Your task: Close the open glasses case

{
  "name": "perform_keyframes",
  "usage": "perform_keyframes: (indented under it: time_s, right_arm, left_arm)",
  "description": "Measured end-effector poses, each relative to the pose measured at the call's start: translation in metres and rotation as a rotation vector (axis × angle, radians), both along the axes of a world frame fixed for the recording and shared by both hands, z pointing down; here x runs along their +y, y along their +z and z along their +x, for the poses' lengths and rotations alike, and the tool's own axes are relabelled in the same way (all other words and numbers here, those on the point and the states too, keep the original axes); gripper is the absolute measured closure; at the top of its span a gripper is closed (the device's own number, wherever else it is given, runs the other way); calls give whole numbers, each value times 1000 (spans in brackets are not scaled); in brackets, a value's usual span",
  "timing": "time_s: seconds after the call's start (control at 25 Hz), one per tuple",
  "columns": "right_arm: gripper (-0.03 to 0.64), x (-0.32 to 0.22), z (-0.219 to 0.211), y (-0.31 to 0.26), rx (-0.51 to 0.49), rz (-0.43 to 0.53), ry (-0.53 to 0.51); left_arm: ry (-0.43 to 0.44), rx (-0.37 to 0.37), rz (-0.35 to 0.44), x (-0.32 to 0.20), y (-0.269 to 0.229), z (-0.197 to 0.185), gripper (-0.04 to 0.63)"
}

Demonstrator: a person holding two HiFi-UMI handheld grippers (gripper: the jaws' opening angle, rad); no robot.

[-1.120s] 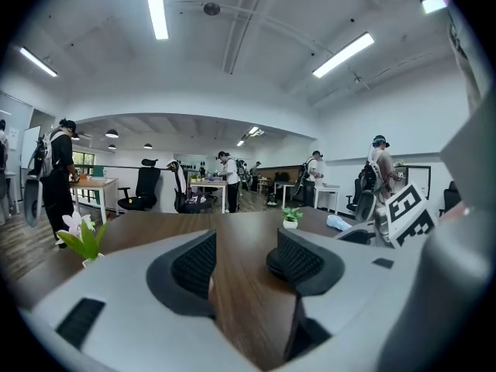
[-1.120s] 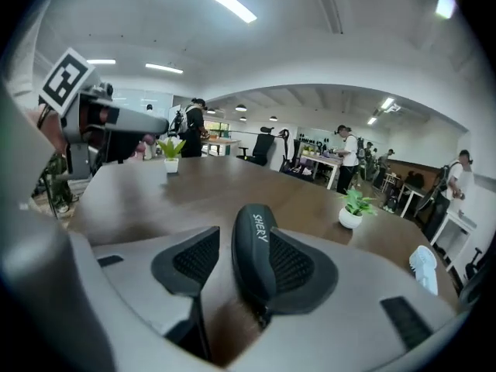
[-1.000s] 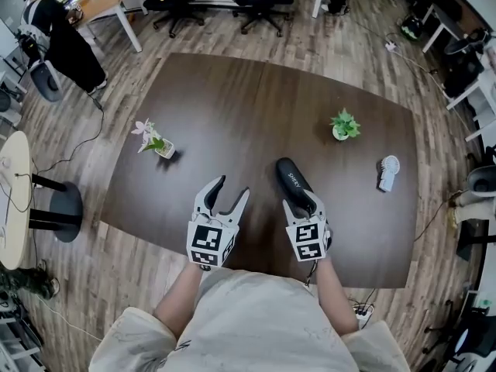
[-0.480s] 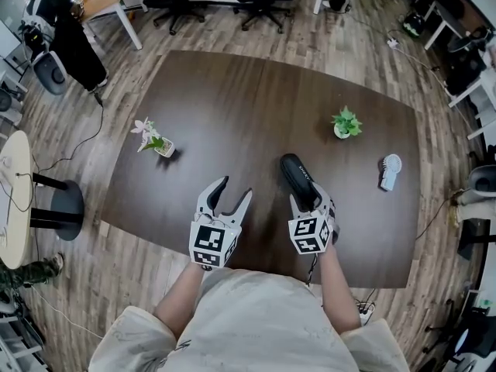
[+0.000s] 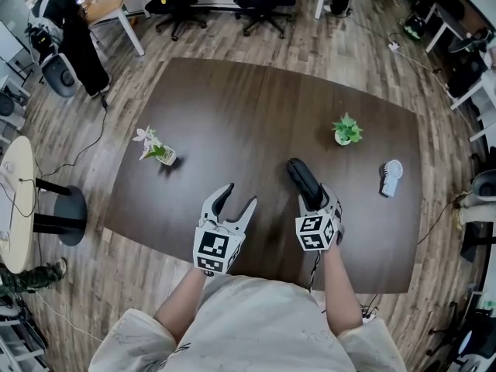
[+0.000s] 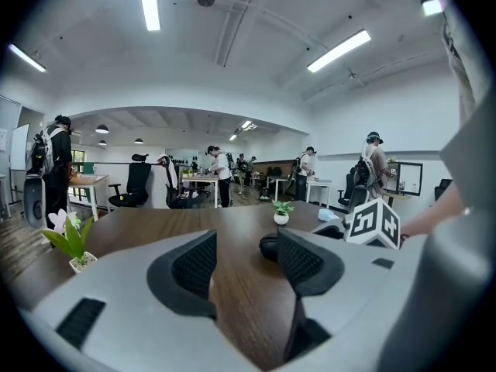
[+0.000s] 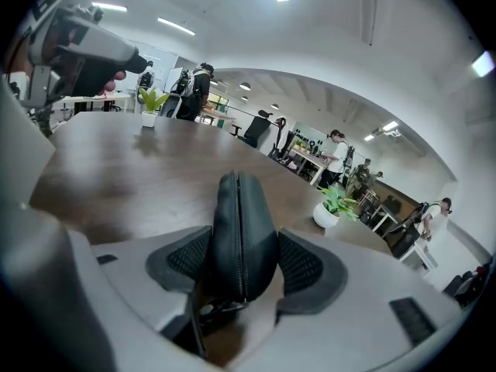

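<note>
Case [image 5: 304, 180] lies on the table [image 5: 232, 107], near the front edge and right of centre, its long axis pointing away from the person. In the right gripper view the case [image 7: 240, 231] shows both halves together, with the zip seam running up its middle. Its near end sits between the jaws of the right gripper [image 5: 316, 201], which have just been opening. They now stand wide, with a pad close on either side of the case and no clear squeeze on it. The left gripper [image 5: 239, 196] hovers just left of the right one, low over the table, its jaws partly apart and only bare wood between them. A plant [image 5: 346, 129] and a fan [image 5: 390, 177] stand further right, a flower [image 5: 153, 147] well to the left
</note>
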State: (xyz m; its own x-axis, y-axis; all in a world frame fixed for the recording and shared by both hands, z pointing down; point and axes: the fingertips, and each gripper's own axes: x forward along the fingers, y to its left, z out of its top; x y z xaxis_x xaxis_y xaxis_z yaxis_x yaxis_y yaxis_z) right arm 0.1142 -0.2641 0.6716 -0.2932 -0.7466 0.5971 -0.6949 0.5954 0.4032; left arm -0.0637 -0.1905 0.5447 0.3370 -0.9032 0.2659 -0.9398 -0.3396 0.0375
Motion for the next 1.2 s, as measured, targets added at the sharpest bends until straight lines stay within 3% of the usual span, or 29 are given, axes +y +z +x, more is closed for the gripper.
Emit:
perform_keyframes:
  time_s: [0.72, 0.96, 1.2]
  right_arm:
    - [365, 5, -6, -19, -63, 31, -1]
    - [365, 11, -14, -68, -171, 109, -14]
    - [365, 13, -21, -148, -344, 228, -51]
  left_arm:
    - [29, 11, 22, -5, -9, 6, 348]
    - [58, 37, 53, -9, -26, 12, 348]
    - [94, 72, 127, -19, -62, 19, 347]
